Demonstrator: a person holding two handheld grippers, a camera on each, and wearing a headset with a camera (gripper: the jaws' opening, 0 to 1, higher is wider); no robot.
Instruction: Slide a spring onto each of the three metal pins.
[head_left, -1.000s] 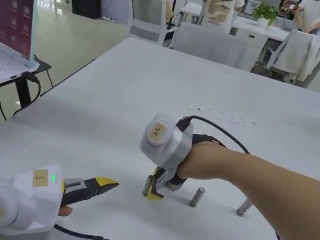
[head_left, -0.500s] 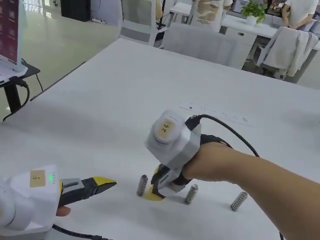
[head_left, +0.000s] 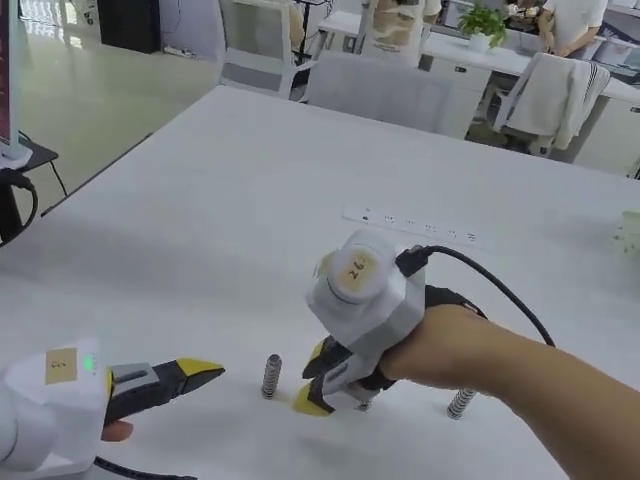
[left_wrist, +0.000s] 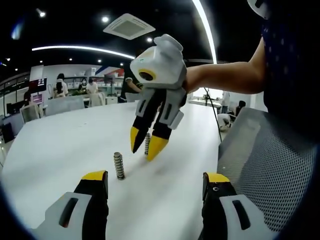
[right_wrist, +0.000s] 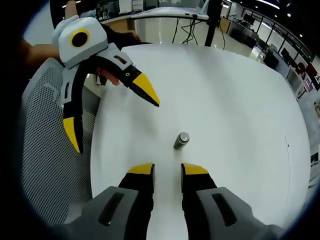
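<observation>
I had the right gripper (head_left: 308, 392) low over the white table (head_left: 250, 200), at the lower centre of the head view. Its yellow-tipped jaws were a little apart and pinched nothing. The left gripper (head_left: 195, 378) sat at the lower left with its jaws spread wide and empty, as its own view showed plainly.

Three springs stood upright in a row along the bottom of the head view. The left spring (head_left: 271, 375) was just left of the right gripper's tips. The middle spring (left_wrist: 147, 143) stood close behind those tips, mostly hidden from the headset. The right spring (head_left: 460, 402) was just beside my forearm at the lower right.

In the right gripper view the left spring sat just above my own jaws, at centre frame. It had a rounded metal end at its top, which I took for a pin's head. For the other two I could not tell whether a pin ran inside.

The main hazard, as I judged it, was how close the right gripper's tips were to two springs at once. A sideways drift or a careless lift could clip one and topple it, or drag it off its pin. Nothing seemed to fasten them down, so a knocked spring might roll away. My forearm hung close by the right spring, and a dropped wrist could sweep it. Swinging the left gripper in could also knock the left spring from the other side.
</observation>
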